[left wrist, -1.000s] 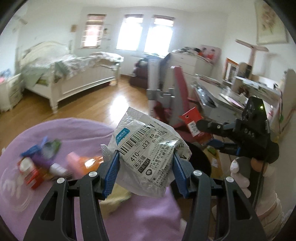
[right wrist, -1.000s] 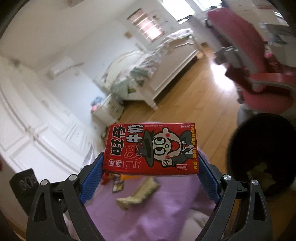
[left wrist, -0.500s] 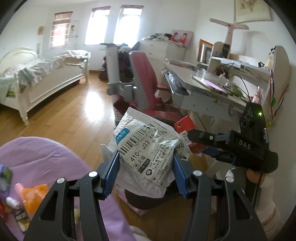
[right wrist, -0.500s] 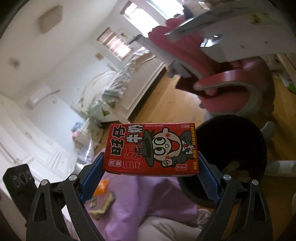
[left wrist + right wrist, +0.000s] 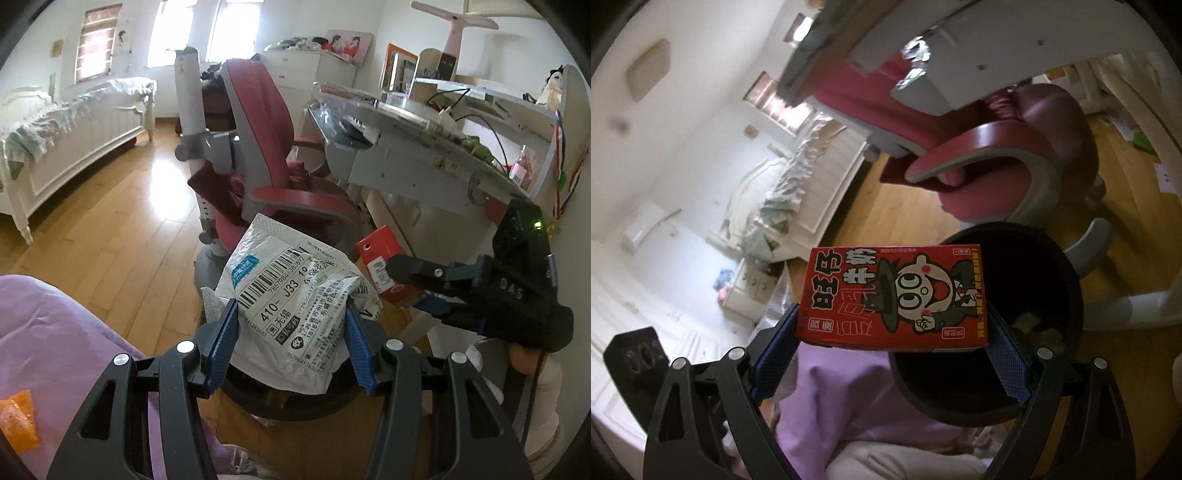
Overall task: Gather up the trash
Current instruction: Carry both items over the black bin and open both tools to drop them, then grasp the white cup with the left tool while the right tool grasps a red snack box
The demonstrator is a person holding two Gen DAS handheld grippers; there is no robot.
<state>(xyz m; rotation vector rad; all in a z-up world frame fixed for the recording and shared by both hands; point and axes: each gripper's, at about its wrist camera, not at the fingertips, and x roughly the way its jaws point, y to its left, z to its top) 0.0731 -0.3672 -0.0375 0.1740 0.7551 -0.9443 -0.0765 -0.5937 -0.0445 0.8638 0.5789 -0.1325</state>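
My left gripper (image 5: 291, 339) is shut on a crumpled white plastic mailer bag (image 5: 291, 295) with a barcode label, held above a black trash bin (image 5: 295, 398) whose rim shows under the bag. In the right wrist view my right gripper (image 5: 892, 347) is shut on a red milk carton (image 5: 894, 295) with a cartoon face. It hangs over the near rim of the black bin (image 5: 1027, 266), which holds scraps at the bottom. The left wrist view also shows the right gripper (image 5: 417, 280) and its red carton (image 5: 380, 258) to the right of the bag.
A red and grey desk chair (image 5: 266, 147) stands just behind the bin, beside a grey desk (image 5: 424, 147). A purple cloth (image 5: 55, 332) with an orange wrapper (image 5: 16, 421) lies at the lower left. A white bed (image 5: 74, 125) stands across the wooden floor (image 5: 110, 221).
Both grippers swung away from the purple cloth and its litter toward the chair and desk and sank lower. The black bin has come under them. Both grips are unchanged.
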